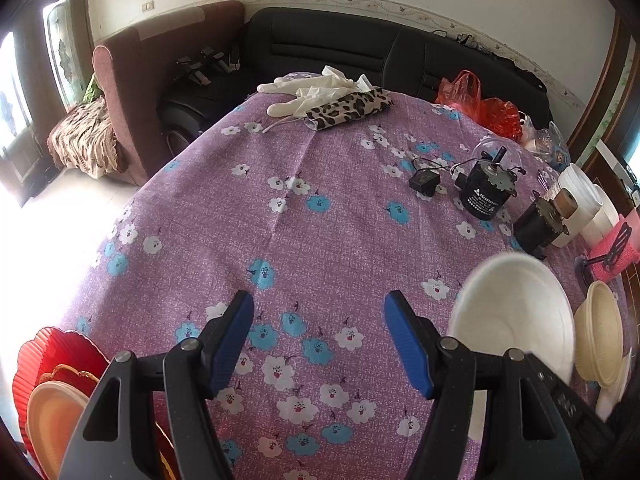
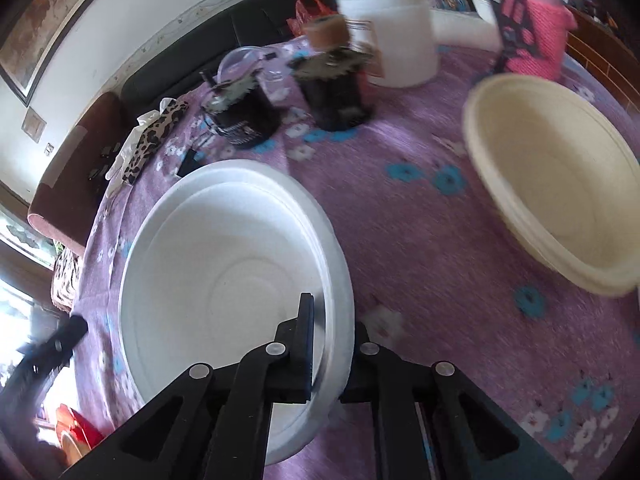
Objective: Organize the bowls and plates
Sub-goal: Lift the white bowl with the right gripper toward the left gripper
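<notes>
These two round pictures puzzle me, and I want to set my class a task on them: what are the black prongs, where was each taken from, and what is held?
No robot here: a person holds a two-pronged gripper in each hand, with a wide-angle camera on each looking along its fingers. The left view shows the left gripper open and empty over a flowered tablecloth. The right view shows the right gripper shut on the rim of a white bowl. A cream bowl, two black motors and a white tub also stand there. Red plates sit at the left edge.

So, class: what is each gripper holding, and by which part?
The right gripper pinches the white bowl by its near rim. The left gripper stands open over the tablecloth, holding nothing.
</notes>
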The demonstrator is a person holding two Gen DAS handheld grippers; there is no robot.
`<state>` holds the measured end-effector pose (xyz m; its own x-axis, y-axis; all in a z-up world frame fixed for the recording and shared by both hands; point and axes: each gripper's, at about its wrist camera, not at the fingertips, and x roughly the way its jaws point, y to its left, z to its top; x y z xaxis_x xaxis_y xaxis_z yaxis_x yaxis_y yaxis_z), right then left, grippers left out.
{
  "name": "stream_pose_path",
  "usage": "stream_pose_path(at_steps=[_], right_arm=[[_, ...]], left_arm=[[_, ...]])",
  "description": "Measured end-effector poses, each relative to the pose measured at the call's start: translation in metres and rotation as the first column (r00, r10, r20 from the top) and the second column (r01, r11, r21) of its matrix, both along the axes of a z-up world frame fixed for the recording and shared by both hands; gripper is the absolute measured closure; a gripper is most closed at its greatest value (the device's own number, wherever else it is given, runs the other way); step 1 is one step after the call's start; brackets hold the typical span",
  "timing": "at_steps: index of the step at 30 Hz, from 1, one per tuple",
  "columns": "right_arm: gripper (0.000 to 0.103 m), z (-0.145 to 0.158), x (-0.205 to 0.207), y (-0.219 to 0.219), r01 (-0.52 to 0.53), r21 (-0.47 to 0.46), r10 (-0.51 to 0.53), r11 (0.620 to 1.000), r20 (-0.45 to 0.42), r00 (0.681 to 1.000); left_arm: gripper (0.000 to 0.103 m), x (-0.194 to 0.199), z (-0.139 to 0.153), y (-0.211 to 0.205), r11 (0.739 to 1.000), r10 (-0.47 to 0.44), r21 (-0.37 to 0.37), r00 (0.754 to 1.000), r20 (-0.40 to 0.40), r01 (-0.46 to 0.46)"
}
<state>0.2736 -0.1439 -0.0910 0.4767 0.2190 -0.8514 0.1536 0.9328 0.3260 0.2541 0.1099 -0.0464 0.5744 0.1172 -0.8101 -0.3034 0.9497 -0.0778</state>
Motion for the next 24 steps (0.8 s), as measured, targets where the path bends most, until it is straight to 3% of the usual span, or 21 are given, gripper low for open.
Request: stream_pose_path(at_steps=[12,18,21,24], right_arm=[[0.096,0.001,-0.096,-0.065,0.009,0.085,-0.014,0.996,0.065,0.998],[0.096,-0.007,-0.097,-0.072,-0.02,0.147,0.01,0.989,0.072,0.997],[0.096,-0.012,-0.095,-0.072,-0.029,0.151,0.02,0.988,0.062,0.998],[0.096,-0.015,-0.094,-0.068,-0.042,0.148,0.034,0.988,0.053,0.998]], left_arm=[[0.036,-0.006,0.004,-0.036,0.994,-0.101,0.037,0.995,-0.009,0.101],[0.036,-0.033,0.001,-0.081,0.96,-0.265,0.082,0.963,-0.044,0.268],[0.027,-0.055,-0.005,-0.09,0.952,-0.285,0.104,0.957,-0.054,0.289],[0.027,-0.065,-0.011,-0.096,0.95,-0.27,0.142,0.96,-0.075,0.278]])
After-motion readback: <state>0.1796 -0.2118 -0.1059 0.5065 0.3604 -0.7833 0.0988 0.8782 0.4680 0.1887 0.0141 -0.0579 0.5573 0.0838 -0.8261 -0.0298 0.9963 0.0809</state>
